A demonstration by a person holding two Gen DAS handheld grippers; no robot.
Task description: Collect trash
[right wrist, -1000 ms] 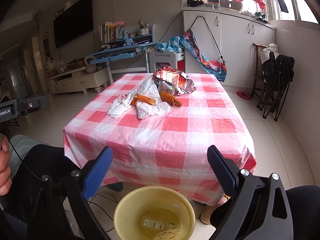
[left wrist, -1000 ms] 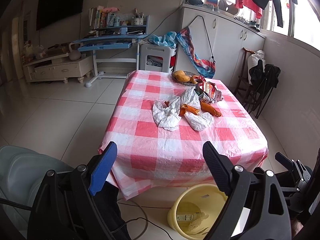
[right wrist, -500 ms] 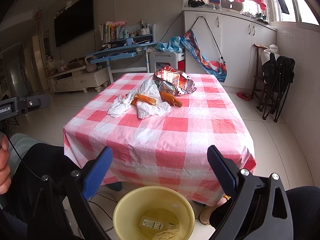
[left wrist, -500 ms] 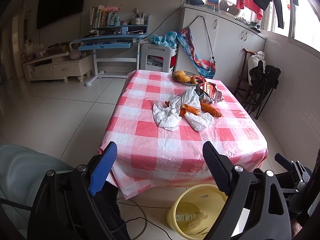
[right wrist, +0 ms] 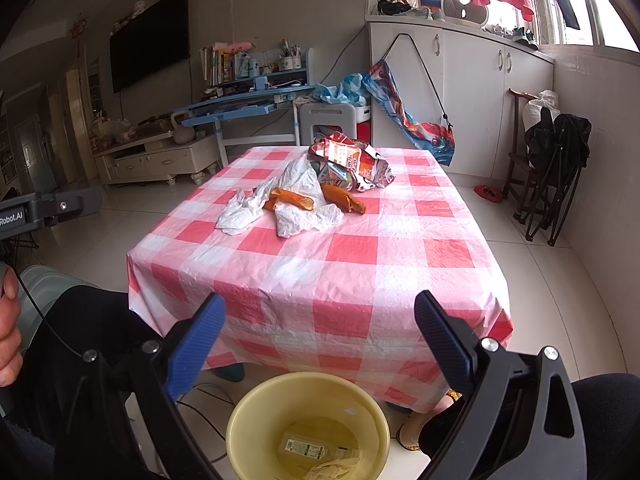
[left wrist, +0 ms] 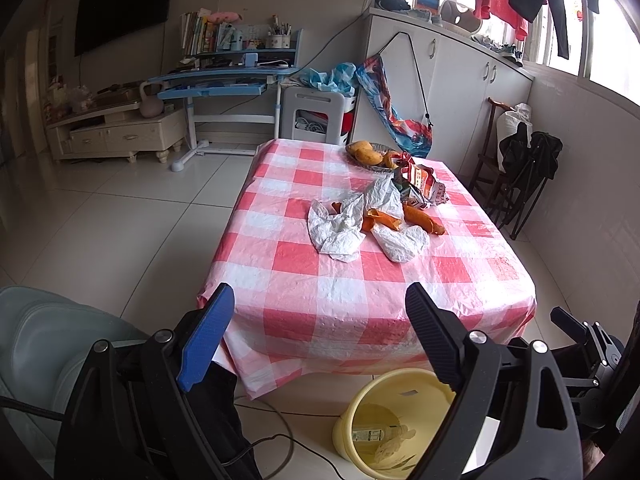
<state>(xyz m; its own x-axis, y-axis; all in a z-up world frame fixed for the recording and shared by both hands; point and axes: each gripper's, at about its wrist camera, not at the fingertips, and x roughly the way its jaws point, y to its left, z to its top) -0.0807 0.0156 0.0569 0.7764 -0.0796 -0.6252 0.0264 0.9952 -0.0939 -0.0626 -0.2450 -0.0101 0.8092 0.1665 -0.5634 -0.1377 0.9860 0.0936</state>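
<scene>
Trash [right wrist: 304, 204] mostly lies on the table [right wrist: 400, 256]; the bin [right wrist: 240, 432] holds little. Left gripper [left wrist: 316, 320] and right gripper [right wrist: 320, 320] gape, empty.

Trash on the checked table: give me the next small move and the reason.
Probably reach the left gripper toward the nearest crumpled white paper. Both grippers stand open and empty, short of the table, the pile lies untouched, and the yellow bin waits below.

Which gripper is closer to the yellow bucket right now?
Right. The right gripper hangs open almost directly above the bucket. The left gripper, also open, sits off to the bucket's left, nearer the table corner.
</scene>
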